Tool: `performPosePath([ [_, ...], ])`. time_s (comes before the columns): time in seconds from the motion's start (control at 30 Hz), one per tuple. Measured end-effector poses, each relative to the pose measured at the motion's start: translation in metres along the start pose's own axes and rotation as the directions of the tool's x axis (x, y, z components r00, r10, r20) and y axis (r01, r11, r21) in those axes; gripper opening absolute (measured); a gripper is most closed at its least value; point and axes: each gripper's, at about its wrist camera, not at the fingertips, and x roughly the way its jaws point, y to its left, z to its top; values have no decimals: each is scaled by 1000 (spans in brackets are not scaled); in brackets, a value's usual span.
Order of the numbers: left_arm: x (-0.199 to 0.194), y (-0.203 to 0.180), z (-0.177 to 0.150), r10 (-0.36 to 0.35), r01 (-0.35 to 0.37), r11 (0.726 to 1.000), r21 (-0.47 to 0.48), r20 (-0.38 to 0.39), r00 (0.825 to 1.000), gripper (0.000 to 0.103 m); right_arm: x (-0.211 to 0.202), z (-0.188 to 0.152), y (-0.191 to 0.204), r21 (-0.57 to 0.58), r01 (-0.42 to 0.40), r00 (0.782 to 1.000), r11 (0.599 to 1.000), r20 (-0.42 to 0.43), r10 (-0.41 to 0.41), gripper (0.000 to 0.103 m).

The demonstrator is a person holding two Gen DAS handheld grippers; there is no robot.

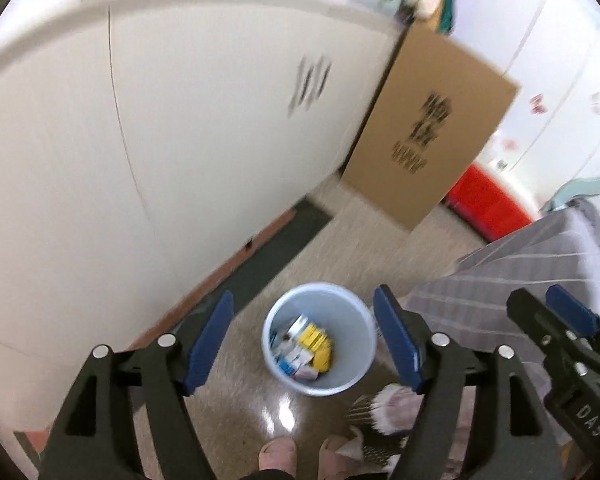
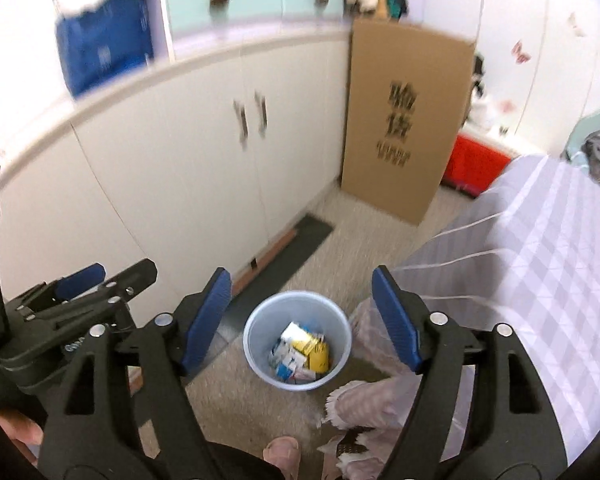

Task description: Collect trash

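Observation:
A pale blue waste bin [image 1: 320, 340] stands on the floor below both grippers; it also shows in the right wrist view [image 2: 298, 338]. Inside lie yellow, white and blue cartons and wrappers [image 1: 306, 346] [image 2: 302, 354]. My left gripper [image 1: 302, 340] is open and empty, held high above the bin. My right gripper [image 2: 302, 316] is open and empty, also high above the bin. The right gripper shows at the right edge of the left wrist view [image 1: 556, 320]; the left gripper shows at the left of the right wrist view [image 2: 96, 280].
White cabinet doors [image 2: 204, 168] run along the left. A tall cardboard box [image 2: 404, 120] leans at the back, a red box [image 2: 476, 164] beside it. A bed with checked cover [image 2: 540, 280] is on the right. The person's slippers [image 1: 278, 452] are below.

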Motion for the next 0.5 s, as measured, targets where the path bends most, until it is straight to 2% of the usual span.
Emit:
performPosePath([
  [0.1,-59,-24,3,-34,29,998,50,92,995,77,-58,2,-13,15,7,996,1000,92,-8,76],
  [0.2,-114,-51,-1,-66,47,993,109,177,982,80,-113,1,-27,34,0,985,999,175,-6,77],
  [0.3,-166,-78,-11,-112,68,981,179,248,962,81,-164,-5,-39,45,9,967,999,252,-20,81],
  [0.5,-240,-121,-38,-156,61,963,262,358,921,84,-247,-25,-65,81,33,927,996,369,-61,86],
])
